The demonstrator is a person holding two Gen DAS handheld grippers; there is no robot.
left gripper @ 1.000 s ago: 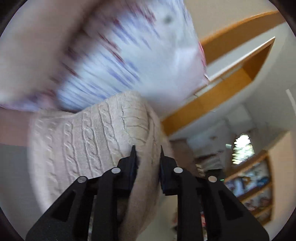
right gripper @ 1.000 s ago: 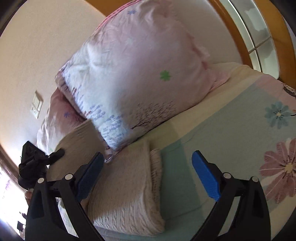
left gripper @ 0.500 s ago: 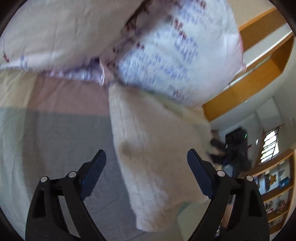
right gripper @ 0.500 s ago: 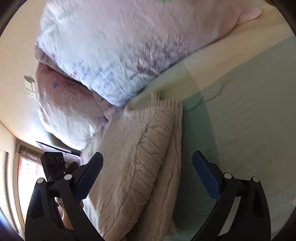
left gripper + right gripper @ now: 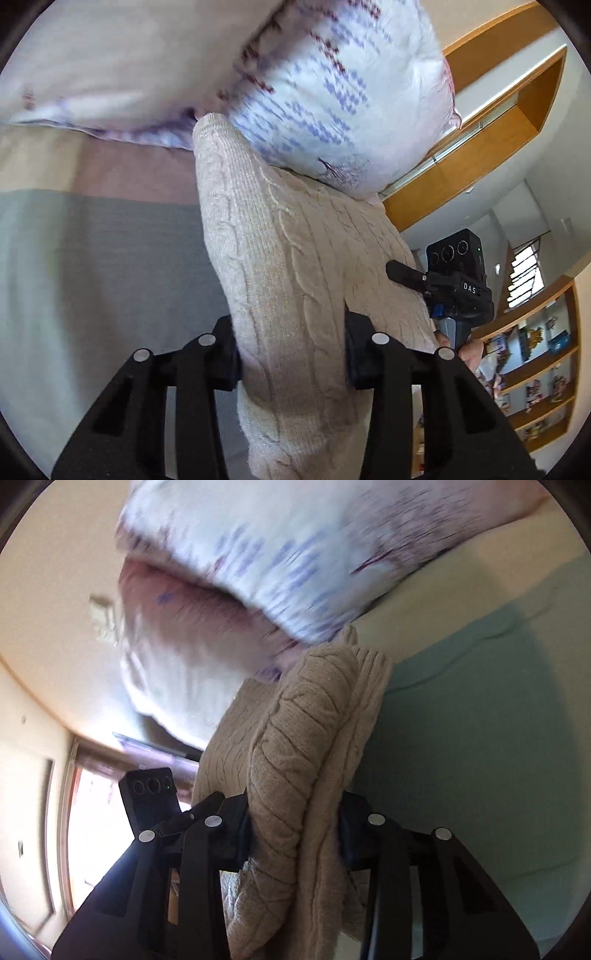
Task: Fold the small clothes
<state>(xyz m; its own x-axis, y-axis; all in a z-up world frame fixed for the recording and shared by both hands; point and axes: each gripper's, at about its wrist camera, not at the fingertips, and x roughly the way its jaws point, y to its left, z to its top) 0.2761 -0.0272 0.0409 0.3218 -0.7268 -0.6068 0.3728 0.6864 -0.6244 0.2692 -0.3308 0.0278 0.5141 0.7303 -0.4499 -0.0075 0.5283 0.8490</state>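
In the left wrist view, the left gripper (image 5: 291,347) sits at the bottom centre of the frame, its black jaws pinching a folded cream cable-knit sweater (image 5: 291,258) between them. The knit fills the gap from jaw to jaw and bulges past the fingers on both sides, and its folded bulk runs up the middle of the frame to a rounded corner that touches the white pillow with blue and purple print (image 5: 332,92) at the top. To the left of the sweater lies an open stretch of grey-green bedspread (image 5: 92,277), with a mauve band above it; this side is free of objects up to the pillow's lower edge. On the right the sweater's edge is close to the right gripper's black camera block (image 5: 456,273), seen at middle right. Beyond it stand an orange wooden frame (image 5: 480,147) and shelves (image 5: 535,369).

In the right wrist view, the right gripper (image 5: 295,834) at the bottom centre is likewise clamped on the sweater (image 5: 306,738), whose stacked folds rise between its jaws towards the pillow (image 5: 295,561) at the top, blurred here. To the right spreads bare mint-green bedspread (image 5: 480,738). At lower left the left gripper's camera block (image 5: 151,797) stands just beside the sweater's edge.
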